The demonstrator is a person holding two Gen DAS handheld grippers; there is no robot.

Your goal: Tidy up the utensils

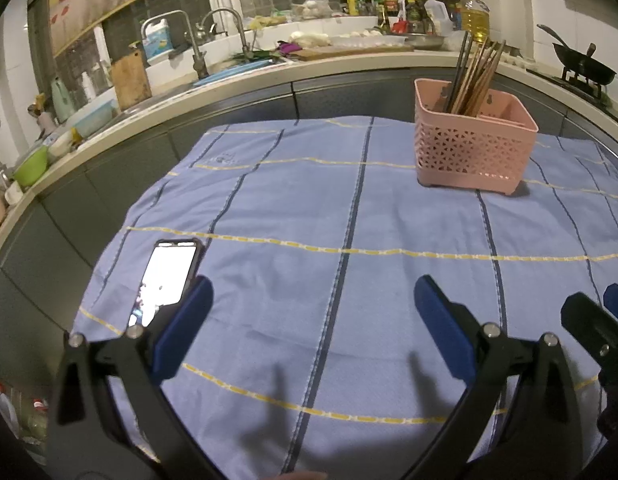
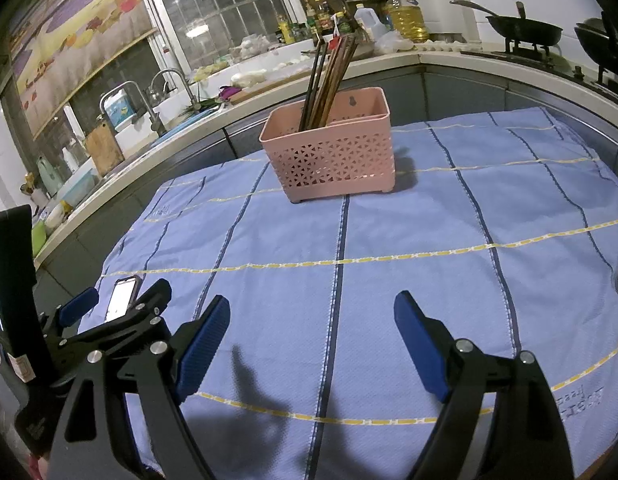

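Chopsticks (image 2: 327,76) upright in pink basket (image 2: 333,160), both grippers' fingers spread, empty.

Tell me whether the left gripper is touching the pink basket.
Apart. The left wrist view shows bare blue cloth between the open left gripper and the pink basket.

Chopsticks (image 1: 475,76) in basket (image 1: 473,152) on cloth (image 1: 309,220); phone (image 1: 167,280) near-left.

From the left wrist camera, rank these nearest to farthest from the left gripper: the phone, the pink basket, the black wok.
1. Lit-screen smartphone, beside the left gripper's left finger.
2. Pink perforated plastic basket, far right on the cloth.
3. Black wok, on the stove beyond.
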